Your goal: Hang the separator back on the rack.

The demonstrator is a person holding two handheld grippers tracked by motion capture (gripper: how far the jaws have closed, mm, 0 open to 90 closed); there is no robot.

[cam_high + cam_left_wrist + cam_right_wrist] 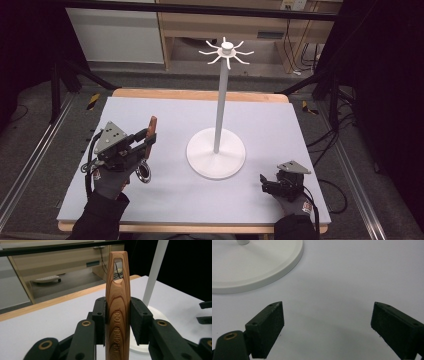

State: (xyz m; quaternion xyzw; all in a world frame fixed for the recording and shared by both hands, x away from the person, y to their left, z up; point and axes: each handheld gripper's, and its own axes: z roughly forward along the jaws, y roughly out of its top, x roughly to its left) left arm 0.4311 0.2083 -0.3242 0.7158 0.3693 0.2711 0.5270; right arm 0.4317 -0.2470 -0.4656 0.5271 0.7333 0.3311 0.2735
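Near edge of tabletop (pixel 165 200): right gripper (pixel 266 184) rests low, jaws released, nothing between them. Left gripper (pixel 145 137), lifted, clenches a wooden kitchen tool (pixel 117 310) by its handle, hanging slot up. Beyond stands the white hook stand (pixel 220 100); likely next: raise, keep slot square to a hook.

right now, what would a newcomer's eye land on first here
The tall white hook stand rising from the middle of the table, its round base on the grey mat. Next, the left gripper, shut on a wooden kitchen tool held upright. The right gripper rests open at the near right.
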